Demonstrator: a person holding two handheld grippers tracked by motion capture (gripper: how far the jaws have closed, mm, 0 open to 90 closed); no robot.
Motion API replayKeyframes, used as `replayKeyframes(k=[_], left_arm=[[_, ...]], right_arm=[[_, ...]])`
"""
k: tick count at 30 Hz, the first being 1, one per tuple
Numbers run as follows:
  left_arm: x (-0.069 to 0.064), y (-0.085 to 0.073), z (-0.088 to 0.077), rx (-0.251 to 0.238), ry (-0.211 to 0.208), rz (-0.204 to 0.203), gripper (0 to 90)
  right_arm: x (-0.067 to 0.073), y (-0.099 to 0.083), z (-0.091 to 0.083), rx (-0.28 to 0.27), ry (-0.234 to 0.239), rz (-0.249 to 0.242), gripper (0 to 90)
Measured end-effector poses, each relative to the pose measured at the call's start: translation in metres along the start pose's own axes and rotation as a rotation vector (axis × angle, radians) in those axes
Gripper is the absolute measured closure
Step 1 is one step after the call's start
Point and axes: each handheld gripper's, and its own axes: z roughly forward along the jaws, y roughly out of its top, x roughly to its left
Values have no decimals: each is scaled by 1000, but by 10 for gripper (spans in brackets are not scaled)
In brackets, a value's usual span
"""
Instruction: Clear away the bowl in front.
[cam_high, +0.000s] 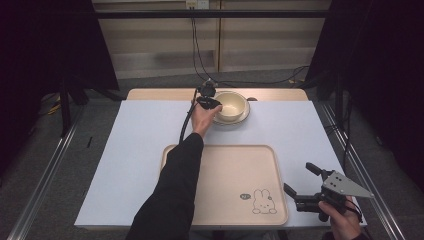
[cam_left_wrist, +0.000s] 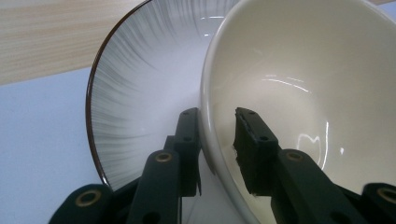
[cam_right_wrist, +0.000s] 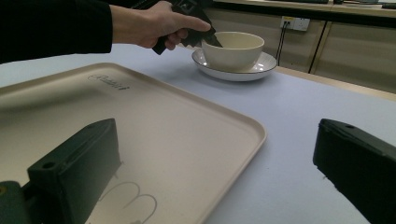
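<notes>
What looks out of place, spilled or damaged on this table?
Nothing stands out. The cream ceramic bowl sits upright on the striped plate, unspilled; the beige plastic tray lies flat and square.

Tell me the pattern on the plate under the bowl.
Fine grey radial streaks on the plate, dark rim; clearest in the left gripper view.

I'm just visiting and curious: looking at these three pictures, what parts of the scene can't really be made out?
- Plate middle: the bowl sitting on it covers it in the high view.
- Left tool: its jaws straddle the bowl wall; the gap left on the inner side makes the grip uncertain.
- Small writing beside the rabbit drawing on the tray: too small to read in the high view.
- Right tool: its hand is cut off by the bottom edge there.
</notes>
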Motion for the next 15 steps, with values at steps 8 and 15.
replayKeyframes(k=[8, 15], left_arm=[[2, -1, 0, -1, -7, -17, 804], [1, 1, -4, -31, -39, -48, 841]], right_arm=[[1, 0, 2, 6, -6, -12, 2], [1, 0, 1, 3, -10, -4, 2]])
